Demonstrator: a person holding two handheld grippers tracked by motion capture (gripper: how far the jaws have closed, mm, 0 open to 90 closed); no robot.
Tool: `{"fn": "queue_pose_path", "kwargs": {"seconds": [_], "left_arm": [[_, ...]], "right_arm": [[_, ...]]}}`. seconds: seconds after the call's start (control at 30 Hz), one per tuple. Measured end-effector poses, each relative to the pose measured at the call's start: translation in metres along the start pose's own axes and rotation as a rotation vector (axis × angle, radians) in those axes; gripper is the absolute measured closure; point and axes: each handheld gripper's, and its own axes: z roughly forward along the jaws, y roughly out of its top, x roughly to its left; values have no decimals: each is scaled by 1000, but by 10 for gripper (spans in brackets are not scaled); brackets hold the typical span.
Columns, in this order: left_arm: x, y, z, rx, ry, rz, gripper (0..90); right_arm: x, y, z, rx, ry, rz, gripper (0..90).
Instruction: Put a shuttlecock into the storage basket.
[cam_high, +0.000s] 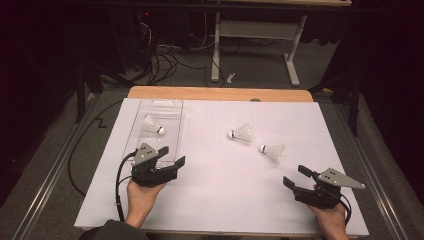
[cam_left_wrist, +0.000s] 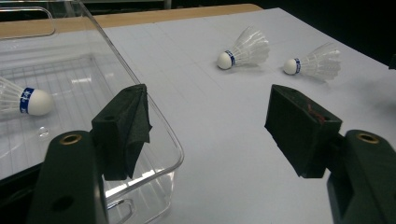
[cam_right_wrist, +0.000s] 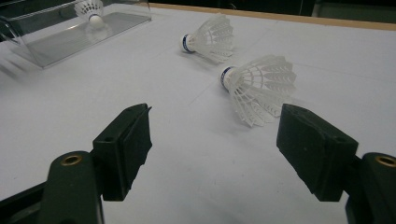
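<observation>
A white shuttlecock (cam_high: 152, 124) lies inside a clear plastic tray (cam_high: 159, 101) at the table's back left. Two more shuttlecocks lie on the white sheet: one near the middle (cam_high: 241, 133), one to its right (cam_high: 273, 151). My left gripper (cam_high: 174, 155) is open at the tray's near right corner, with its left jaw over the tray wall (cam_left_wrist: 154, 126) and nothing held. My right gripper (cam_high: 294, 175) is open at the front right, empty. It points at the nearer shuttlecock (cam_right_wrist: 259, 86), which lies a short way ahead of its jaws, and the other shuttlecock (cam_right_wrist: 208, 36) lies beyond.
A white sheet (cam_high: 215, 200) covers the table, and a wooden edge (cam_high: 220, 93) shows at the back. Beyond the table stand a desk frame (cam_high: 255, 45) and loose cables (cam_high: 165, 60) on the floor. Metal rails (cam_high: 55, 165) run along both sides.
</observation>
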Motion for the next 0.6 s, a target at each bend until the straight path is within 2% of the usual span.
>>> {"fn": "queue_pose_path", "kwargs": {"seconds": [0.6], "left_arm": [[-5, 7, 16, 20, -30, 15, 317]], "right_arm": [[0, 0, 0, 3, 0, -1, 268]]}}
